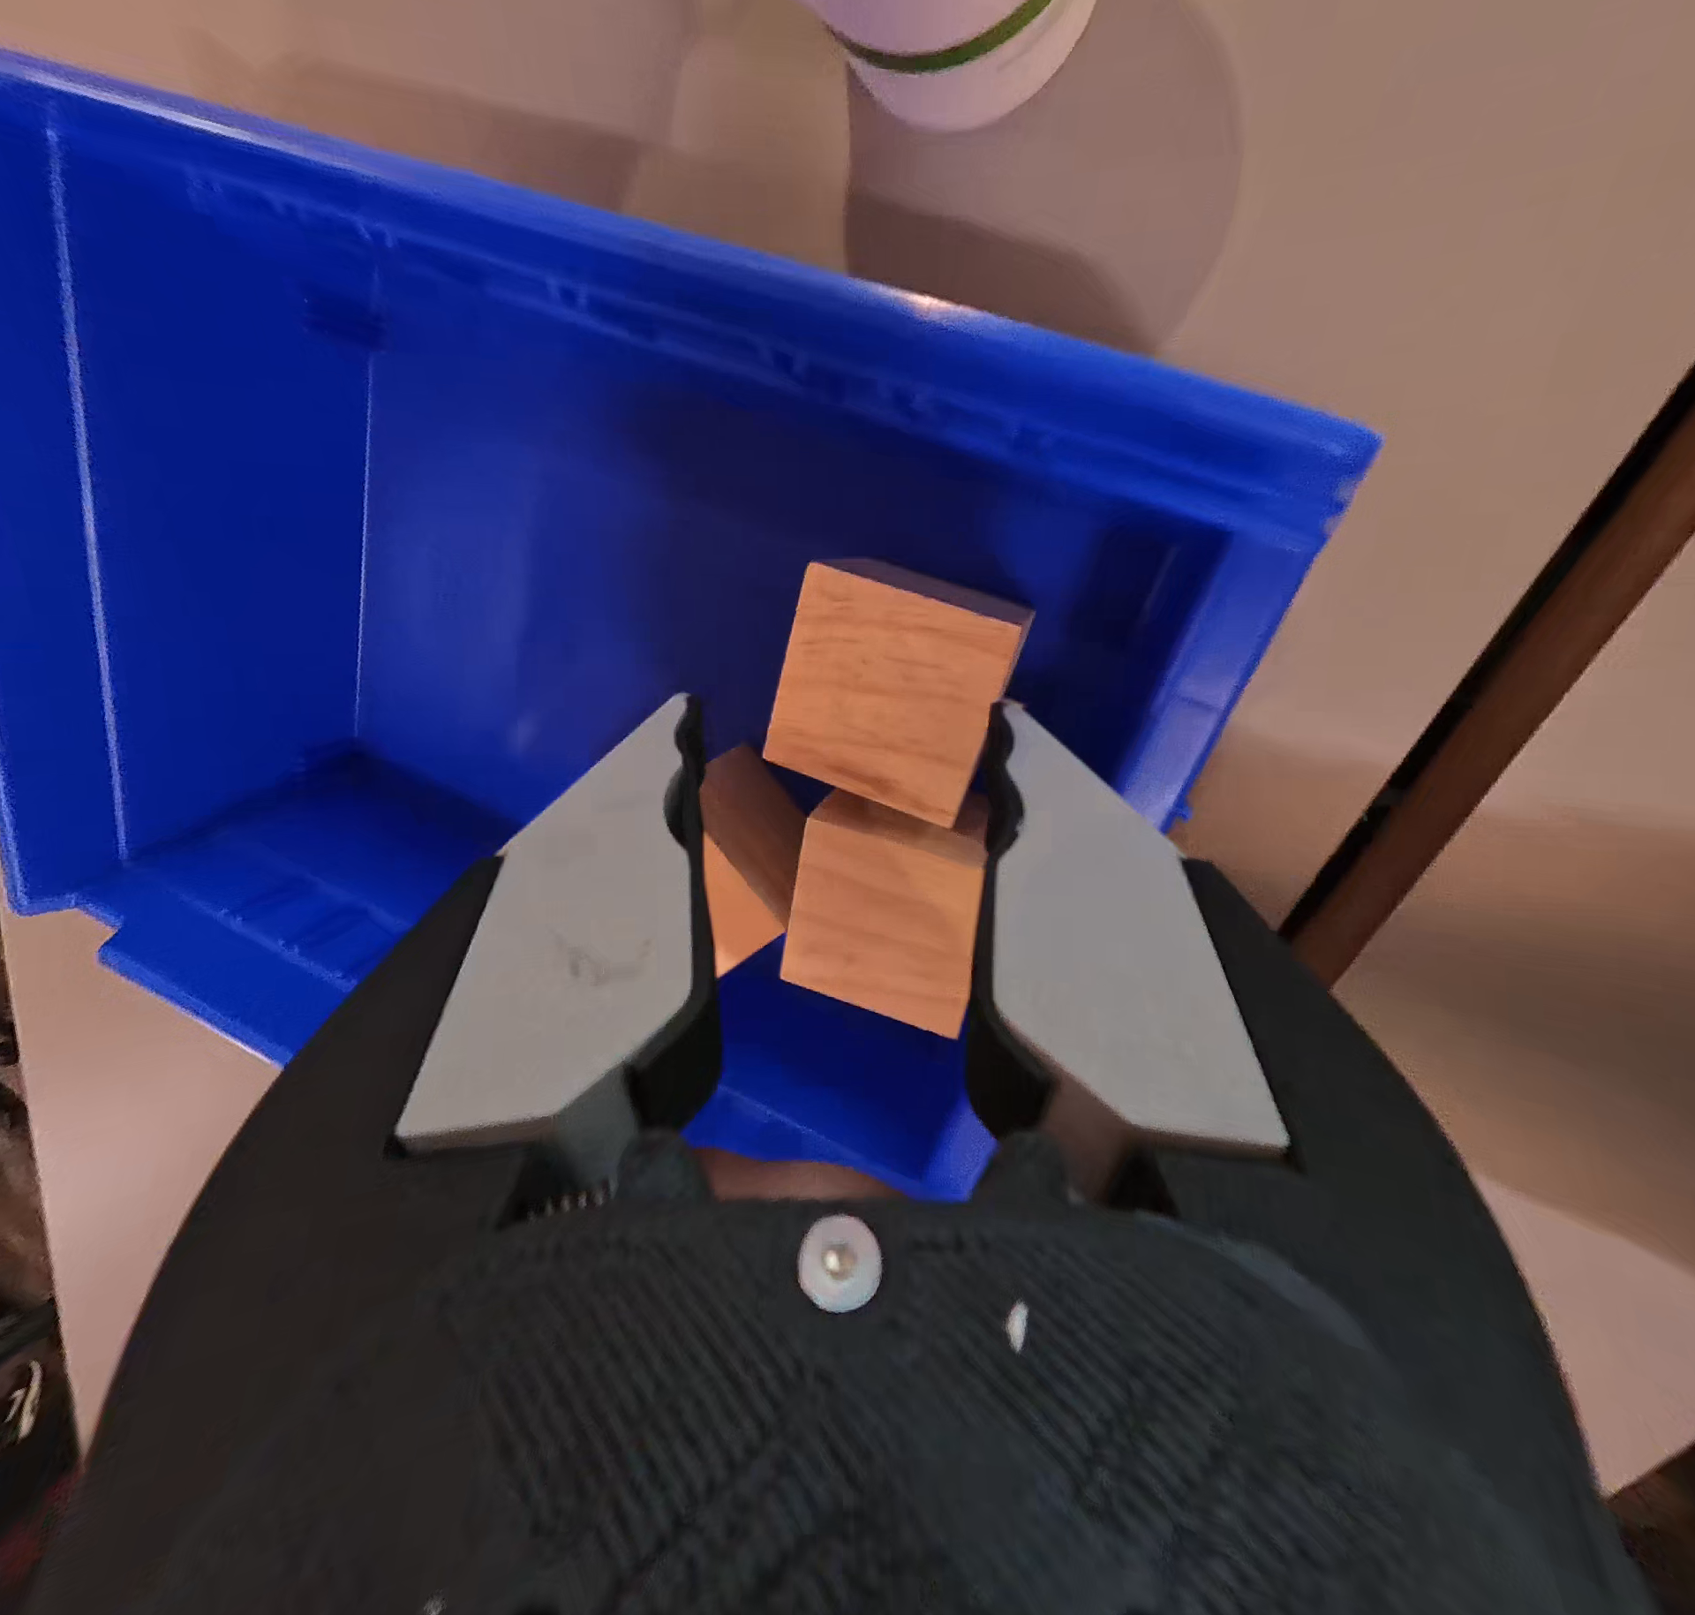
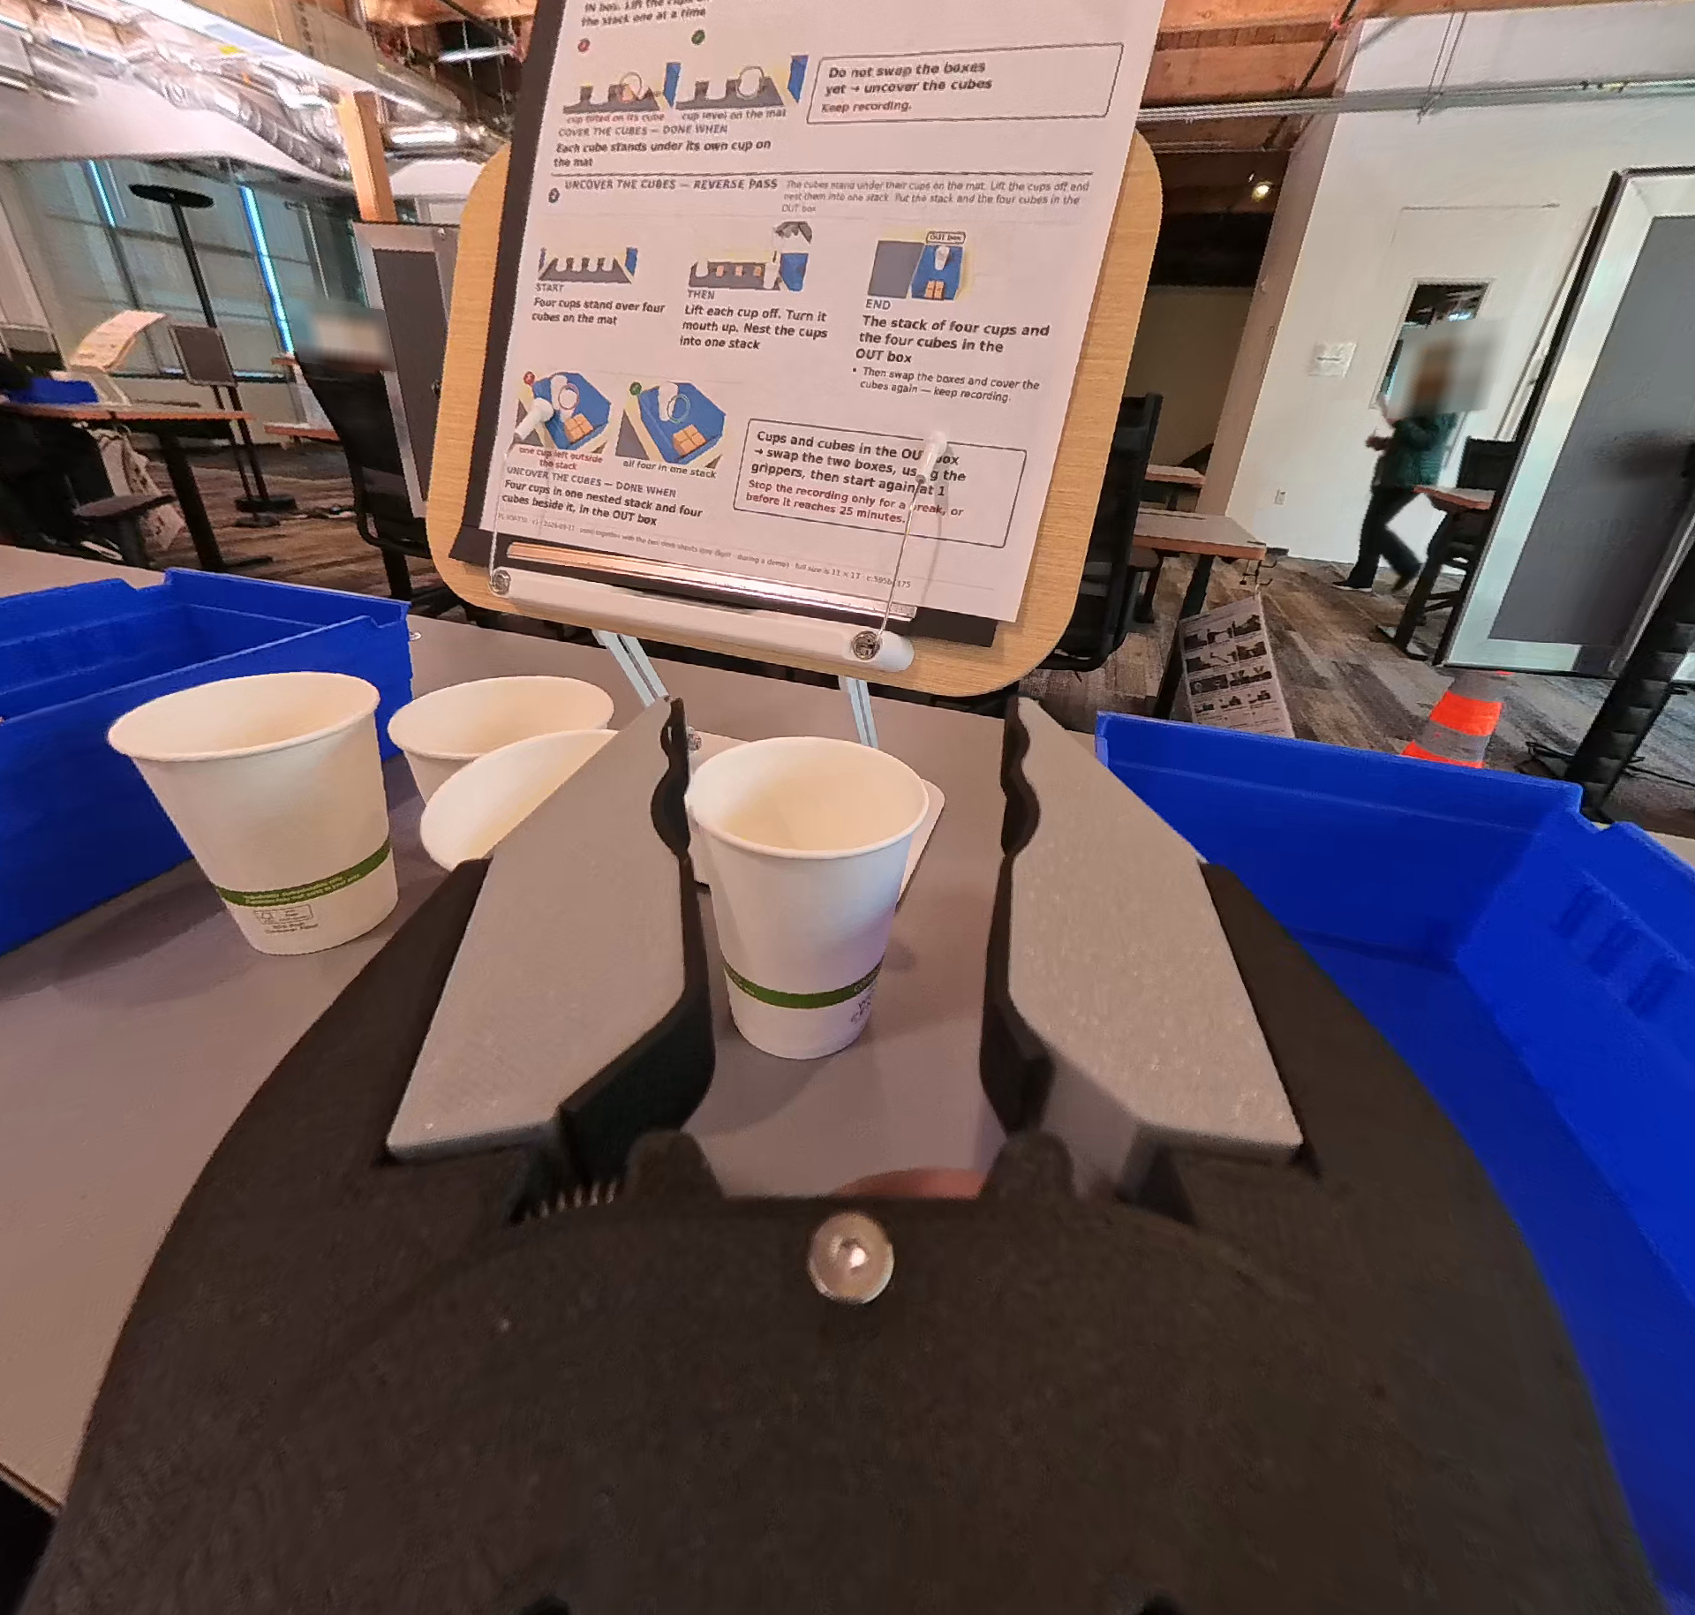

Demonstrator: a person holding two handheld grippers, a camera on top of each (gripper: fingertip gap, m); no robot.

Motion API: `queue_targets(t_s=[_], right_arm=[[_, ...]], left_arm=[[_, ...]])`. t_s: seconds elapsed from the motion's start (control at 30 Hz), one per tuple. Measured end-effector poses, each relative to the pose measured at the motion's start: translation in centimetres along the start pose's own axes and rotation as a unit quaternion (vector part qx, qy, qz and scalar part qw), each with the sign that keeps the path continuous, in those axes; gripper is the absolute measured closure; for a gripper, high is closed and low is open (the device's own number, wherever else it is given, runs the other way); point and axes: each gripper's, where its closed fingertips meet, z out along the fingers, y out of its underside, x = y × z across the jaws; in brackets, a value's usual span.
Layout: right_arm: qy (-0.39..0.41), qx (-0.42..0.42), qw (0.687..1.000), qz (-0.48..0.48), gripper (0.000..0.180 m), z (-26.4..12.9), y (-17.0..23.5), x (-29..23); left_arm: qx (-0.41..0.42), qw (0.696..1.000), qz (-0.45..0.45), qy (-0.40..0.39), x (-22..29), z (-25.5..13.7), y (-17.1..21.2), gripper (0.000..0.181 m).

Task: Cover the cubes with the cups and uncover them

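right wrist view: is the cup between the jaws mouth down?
No, the paper cup between the right gripper jaws stands mouth up on the table, its open rim facing the ceiling.

Wooden cubes (image 1: 885, 690): warm orange-brown, faint grain lines seen. Bin (image 1: 275, 470): saturated blue throughout. Cups (image 2: 807, 883): white paper, green band near the base, cream inside. Gripper fingers (image 2: 569, 929): matte grey faces, black edges; body black with ribbed texture. Tabletop (image 2: 165, 1066): plain grey. Stand board (image 2: 1082, 635): light wood tone.
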Motion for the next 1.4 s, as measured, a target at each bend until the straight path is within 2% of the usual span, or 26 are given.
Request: queue_targets(t_s=[0.03, 0.2, 0.3, 0.57, 0.7, 0.8, 0.93, 1.1, 1.27, 1.4], right_arm=[[-0.001, 0.001, 1.000, -0.001, 0.113, 0.0, -0.1, -0.1], [-0.002, -0.001, 1.000, -0.004, 0.113, 0.1, 0.1, -0.2], [-0.003, -0.001, 1.000, -0.005, 0.113, 0.1, 0.1, -0.2], [-0.006, 0.001, 1.000, -0.005, 0.113, 0.0, -0.1, -0.3], [-0.006, 0.001, 1.000, -0.007, 0.113, 0.0, -0.1, -0.4], [-0.006, 0.003, 1.000, -0.002, 0.113, -0.1, -0.2, -0.3], [-0.010, 0.007, 1.000, 0.003, 0.113, -0.2, -0.4, -0.4], [-0.014, 0.012, 1.000, 0.007, 0.114, -0.3, -0.8, -0.6], [-0.017, 0.008, 1.000, 0.008, 0.114, -0.2, -0.4, -0.8], [-0.017, 0.005, 1.000, 0.006, 0.114, 0.0, -0.1, -0.8]], left_arm=[[-0.005, 1.000, 0.005, 0.003, 0.0, 0.3, 0.1, 0.119], [0.022, 0.998, -0.001, 0.060, 1.1, 1.2, -1.1, 0.131], [0.016, 0.997, -0.012, 0.073, 1.1, 1.2, -1.0, 0.128], [-0.025, 0.997, -0.020, 0.071, 1.2, 1.9, 0.5, 0.112], [-0.057, 0.996, -0.001, 0.067, 1.6, 3.7, 1.3, 0.121], [-0.046, 0.997, -0.001, 0.056, 1.2, 3.7, 0.9, 0.122], [-0.027, 0.999, -0.012, 0.026, -0.1, 1.6, 0.8, 0.122], [-0.008, 1.000, -0.012, -0.008, -0.7, -3.0, -0.3, 0.122], [0.043, 0.999, 0.016, -0.028, 0.7, -7.2, -4.5, 0.123], [0.080, 0.994, 0.066, -0.034, 3.5, -8.8, -9.2, 0.123]])
